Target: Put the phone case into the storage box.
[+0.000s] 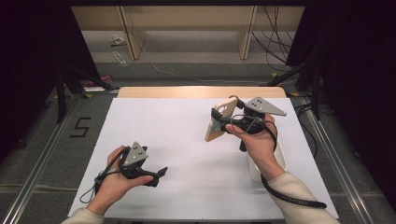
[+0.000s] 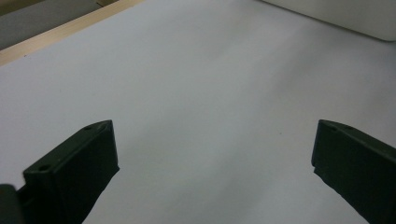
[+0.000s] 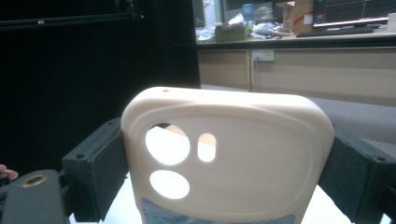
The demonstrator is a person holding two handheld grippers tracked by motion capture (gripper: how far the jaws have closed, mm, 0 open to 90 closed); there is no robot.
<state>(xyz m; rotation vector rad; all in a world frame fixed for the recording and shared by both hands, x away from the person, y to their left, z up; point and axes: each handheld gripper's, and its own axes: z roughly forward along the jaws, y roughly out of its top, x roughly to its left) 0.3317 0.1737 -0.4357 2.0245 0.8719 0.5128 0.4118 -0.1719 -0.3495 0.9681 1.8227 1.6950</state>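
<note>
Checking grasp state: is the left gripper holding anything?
No: in the left gripper view the left gripper has its jaws wide apart, with just the bare white table between them.

White table [image 1: 187,154], white box [image 1: 281,161]

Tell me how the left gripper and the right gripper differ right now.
The right gripper is shut on a cream phone case; the left gripper is open with nothing between its jaws. In the high view the right one is raised above the white table; the left sits low. Both are hand-held.
</note>
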